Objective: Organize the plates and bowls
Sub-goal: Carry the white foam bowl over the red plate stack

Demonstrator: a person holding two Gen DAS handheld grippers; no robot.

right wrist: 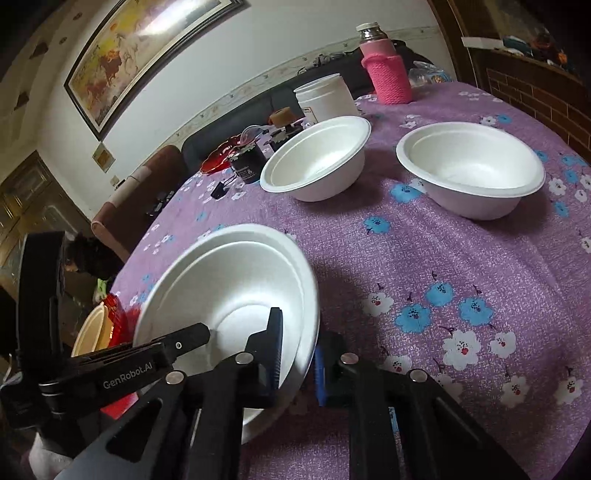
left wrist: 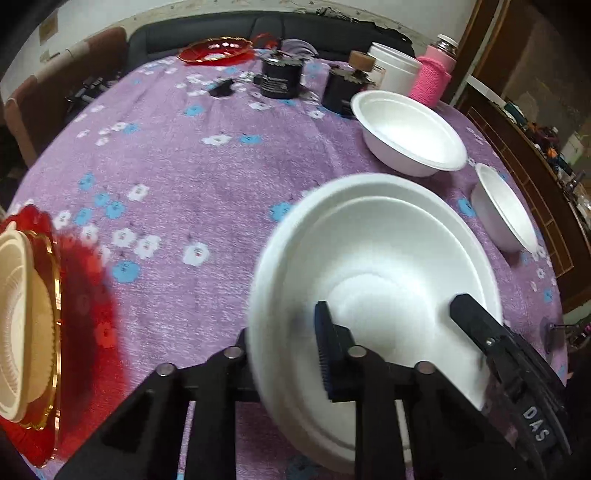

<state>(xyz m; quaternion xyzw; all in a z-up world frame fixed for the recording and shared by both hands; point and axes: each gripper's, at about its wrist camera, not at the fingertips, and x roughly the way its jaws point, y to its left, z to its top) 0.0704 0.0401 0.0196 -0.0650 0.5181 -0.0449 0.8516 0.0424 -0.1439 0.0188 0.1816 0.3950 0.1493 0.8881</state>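
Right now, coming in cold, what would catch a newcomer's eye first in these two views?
The nested white bowls fill the foreground, their rim pinched by the left gripper and the right gripper from either side. Beyond them, a second white bowl and a third white bowl stand apart on the purple flowered tablecloth, with a pink knitted flask at the far edge.

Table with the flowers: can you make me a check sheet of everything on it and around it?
Surface: purple flowered tablecloth, no spills seen.
Job's things: nested white bowls, held; left spare bowl and right spare bowl stand apart; beige plate on red tray.
Clutter: red dish, black jar, white tub, pink-sleeved flask.
Grippers: left gripper and right gripper both shut on the nested bowls' rim.
Cables: nothing seen.
Surroundings: dark sofa, framed painting.
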